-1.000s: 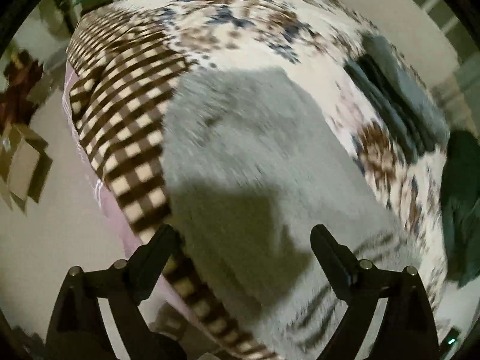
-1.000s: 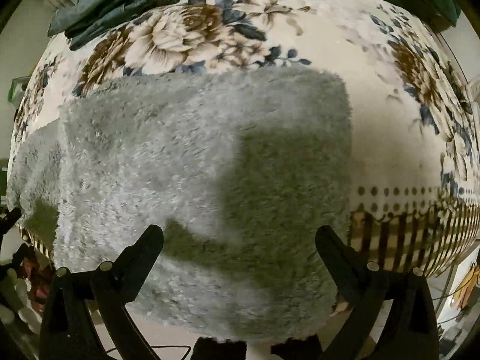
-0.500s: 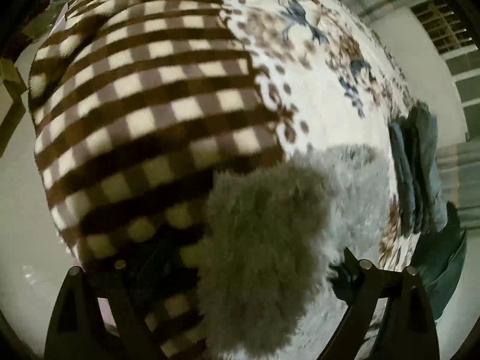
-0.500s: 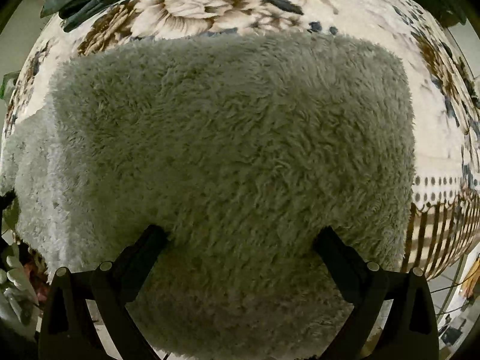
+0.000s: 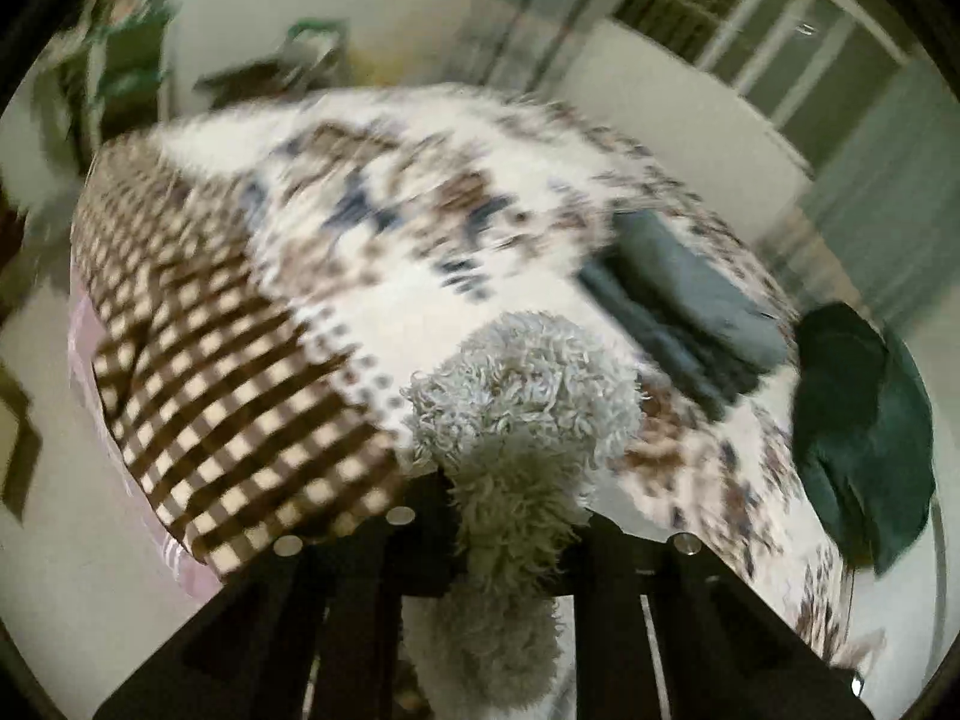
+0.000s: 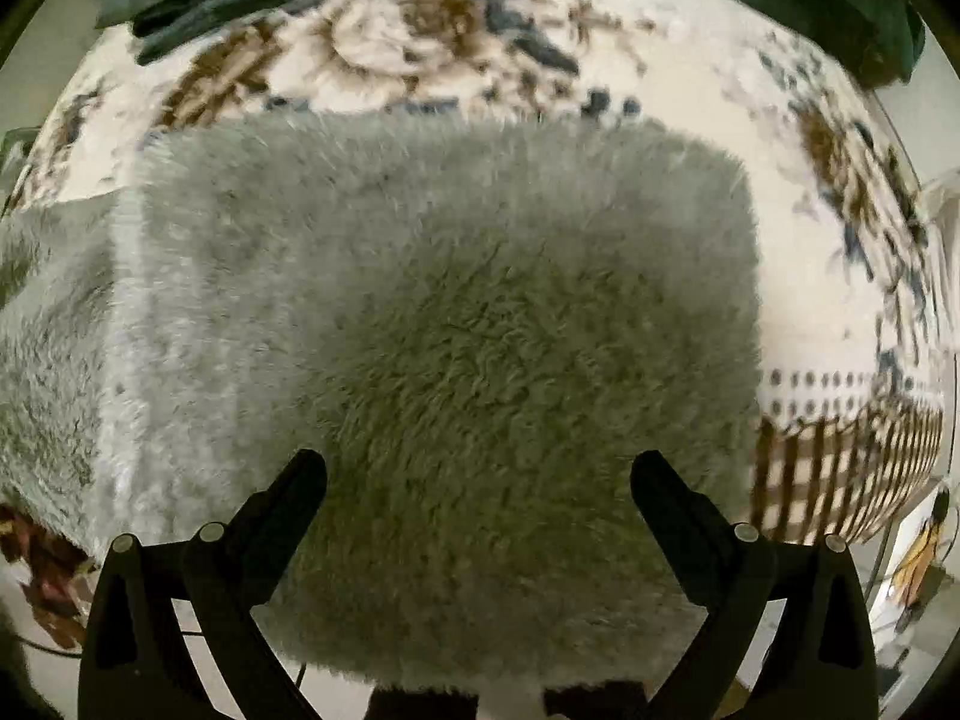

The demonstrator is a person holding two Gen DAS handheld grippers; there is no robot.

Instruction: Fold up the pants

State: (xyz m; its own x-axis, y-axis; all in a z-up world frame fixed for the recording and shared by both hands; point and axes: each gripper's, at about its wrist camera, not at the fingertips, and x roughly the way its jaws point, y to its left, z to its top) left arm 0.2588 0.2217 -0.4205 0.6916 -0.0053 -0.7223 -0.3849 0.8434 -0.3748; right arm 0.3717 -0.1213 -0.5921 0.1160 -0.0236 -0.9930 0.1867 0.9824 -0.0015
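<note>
Now the left hand-held gripper (image 5: 516,516) tilts down toward the bed (image 5: 252,360), jaws closing and clenched on a bunched fold of the fluffy grey pants (image 5: 522,396). Right hand-held gripper (image 6: 480,474) points straight down, jaws spread wide, the pants (image 6: 444,324) lying flat directly beneath on the floral blanket (image 6: 456,48).

Floral bed (image 6: 840,336), fluffy pants (image 6: 456,360), folded clothes (image 5: 690,300)
</note>
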